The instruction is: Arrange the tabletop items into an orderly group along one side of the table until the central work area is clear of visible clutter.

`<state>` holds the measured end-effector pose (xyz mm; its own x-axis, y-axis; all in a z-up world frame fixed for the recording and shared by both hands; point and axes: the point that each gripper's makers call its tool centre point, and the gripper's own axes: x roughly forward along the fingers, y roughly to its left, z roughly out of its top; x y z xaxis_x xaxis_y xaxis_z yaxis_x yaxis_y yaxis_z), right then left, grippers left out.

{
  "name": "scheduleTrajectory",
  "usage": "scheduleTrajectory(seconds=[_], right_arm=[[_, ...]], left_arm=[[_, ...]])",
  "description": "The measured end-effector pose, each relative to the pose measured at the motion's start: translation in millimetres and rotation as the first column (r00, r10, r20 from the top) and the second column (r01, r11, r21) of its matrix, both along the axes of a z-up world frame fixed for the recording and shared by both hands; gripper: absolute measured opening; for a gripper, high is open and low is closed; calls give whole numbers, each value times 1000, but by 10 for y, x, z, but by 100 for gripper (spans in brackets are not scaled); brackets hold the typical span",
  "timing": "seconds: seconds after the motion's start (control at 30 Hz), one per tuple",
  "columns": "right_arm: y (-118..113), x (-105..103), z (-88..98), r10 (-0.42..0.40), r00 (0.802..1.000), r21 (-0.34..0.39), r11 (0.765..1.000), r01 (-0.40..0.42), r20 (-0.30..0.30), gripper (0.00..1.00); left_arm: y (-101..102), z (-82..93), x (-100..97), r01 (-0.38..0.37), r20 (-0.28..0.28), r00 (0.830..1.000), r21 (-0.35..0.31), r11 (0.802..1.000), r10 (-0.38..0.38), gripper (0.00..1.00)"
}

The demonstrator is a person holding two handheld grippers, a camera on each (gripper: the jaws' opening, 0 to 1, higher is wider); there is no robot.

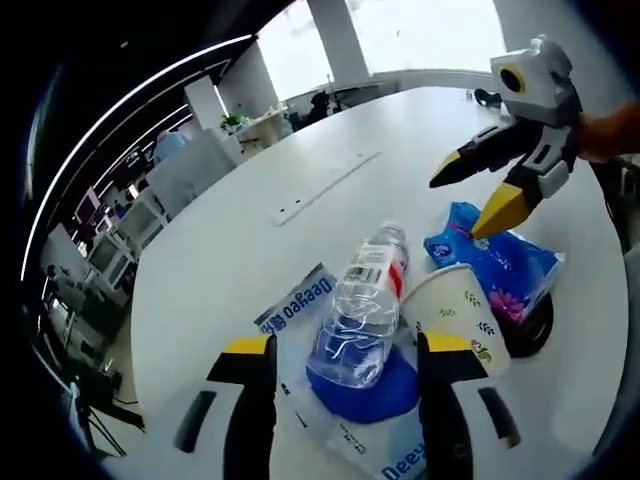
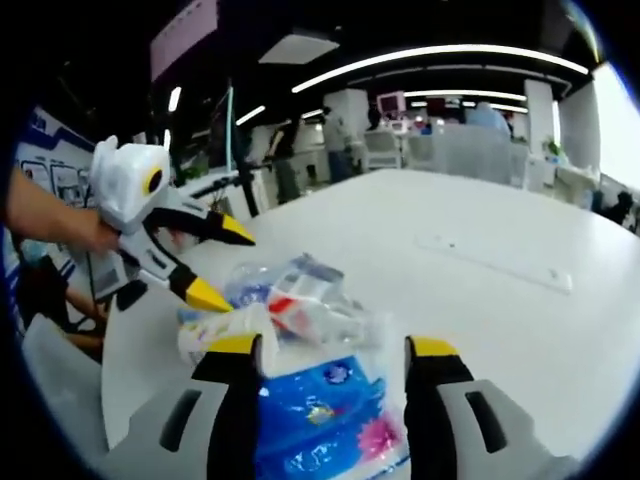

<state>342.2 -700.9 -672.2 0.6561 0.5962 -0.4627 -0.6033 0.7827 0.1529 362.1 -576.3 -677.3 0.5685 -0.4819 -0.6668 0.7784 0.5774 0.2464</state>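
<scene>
Already gathered: bottle, cup, tissue pack and flat pouch lie touching or overlapping in one cluster on the white table, which fits the grouping the task asks for.
Bottle: clear plastic, on its side across the pouch, cap end pointing away from the left gripper; lying flat, it may roll if nudged.
Cup: paper, tipped over just beside the bottle, partly on the tissue pack.
Left gripper: jaws spread, nothing between them, framing the bottle's base, probably lined up to grasp or push it.
Right gripper: jaws apart and empty, poised above the tissue pack.
Cluster position: near the table's edge on the person's side, judging by the right gripper view.
Rest of table: bare apart from a flush cable cover.
</scene>
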Motion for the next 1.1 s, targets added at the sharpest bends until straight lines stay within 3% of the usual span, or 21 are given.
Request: scheduleTrajectory(seconds=[0.57,1.1], right_arm=[[-4,84,-149,1,999,-22,1000,-2,-34,48],[52,171,-198,25,998,-46,999,-28,-54,41]], left_arm=[[-92,-103,92,55,-23,998,39,998,-54,52],[-294,-195,149,167,-61,985,94,982,-162,48]])
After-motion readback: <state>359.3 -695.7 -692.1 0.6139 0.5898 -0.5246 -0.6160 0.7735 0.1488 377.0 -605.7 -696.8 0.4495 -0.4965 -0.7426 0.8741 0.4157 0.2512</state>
